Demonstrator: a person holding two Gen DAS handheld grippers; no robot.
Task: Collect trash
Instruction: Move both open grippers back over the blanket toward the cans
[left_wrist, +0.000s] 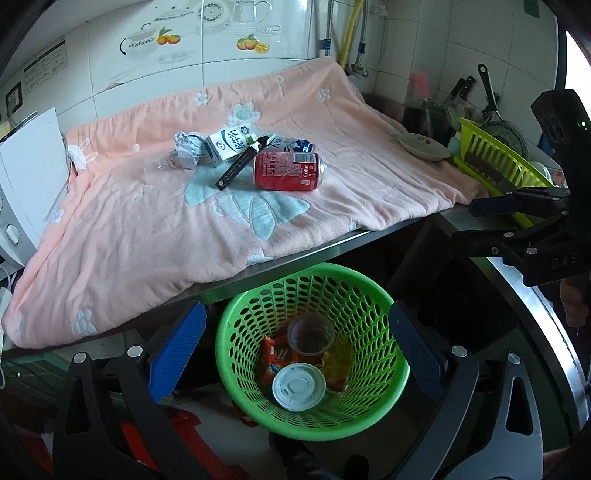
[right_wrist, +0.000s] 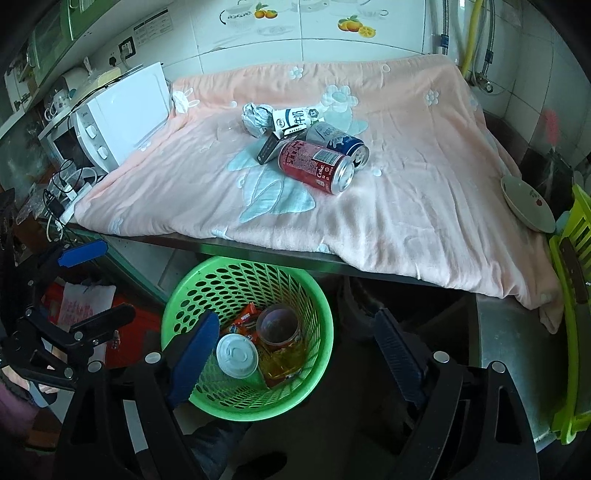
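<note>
A green basket (left_wrist: 384, 373) (right_wrist: 317, 354) stands on the floor below the counter edge and holds a white lid (left_wrist: 298, 387) (right_wrist: 236, 356), a clear cup (left_wrist: 309, 334) (right_wrist: 277, 324) and snack wrappers (left_wrist: 271, 360). On the pink towel (left_wrist: 147, 229) (right_wrist: 406, 192) lie a red Coke can (left_wrist: 288, 170) (right_wrist: 316, 168), a blue can (left_wrist: 301, 146) (right_wrist: 345, 144), a milk carton (left_wrist: 227, 146) (right_wrist: 293, 118), a black box (left_wrist: 240, 164) (right_wrist: 269, 147) and crumpled paper (left_wrist: 188, 149) (right_wrist: 256, 118). My left gripper (left_wrist: 295, 343) is open and empty above the basket. My right gripper (right_wrist: 295, 339) is open and empty above it too.
A white microwave (right_wrist: 110, 122) (left_wrist: 26, 192) stands at the towel's left end. A plate (left_wrist: 423, 146) (right_wrist: 528, 208) and a yellow-green dish rack (left_wrist: 498, 162) (right_wrist: 570, 295) sit at the right end by a steel sink. Cables lie left of the counter (right_wrist: 62, 192).
</note>
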